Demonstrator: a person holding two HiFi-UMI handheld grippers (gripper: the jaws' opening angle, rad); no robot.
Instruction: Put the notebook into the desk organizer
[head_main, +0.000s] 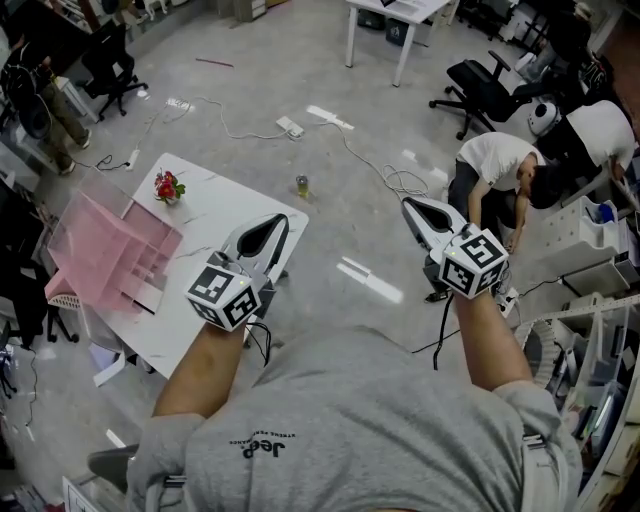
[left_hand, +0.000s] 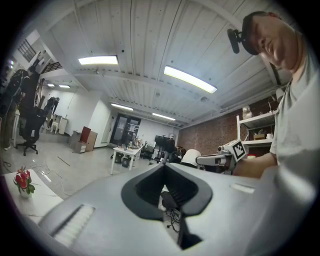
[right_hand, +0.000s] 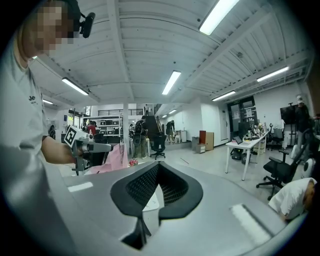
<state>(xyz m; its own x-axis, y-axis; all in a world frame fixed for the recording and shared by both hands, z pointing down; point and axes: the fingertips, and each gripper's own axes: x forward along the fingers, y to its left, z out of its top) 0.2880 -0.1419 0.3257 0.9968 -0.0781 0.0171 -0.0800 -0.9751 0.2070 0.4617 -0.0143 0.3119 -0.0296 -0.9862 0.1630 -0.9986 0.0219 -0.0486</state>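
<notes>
My left claw (head_main: 270, 226) and right claw (head_main: 411, 206) hover level, jaws pinched together on nothing; the translucent pink plastic desk organizer (head_main: 105, 255) sits at nine o'clock on the white table (head_main: 228, 200), but I can't spot the notebook, so progress is anyone's guess.

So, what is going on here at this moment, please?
A person holds a gripper in each hand, both held out in front and roughly level. The left claw and the right claw are both shut, with nothing between them. The pink desk organizer stands on the white table, near a small pot of red flowers. I can find no notebook in these views, so the task seems not yet begun.
</notes>
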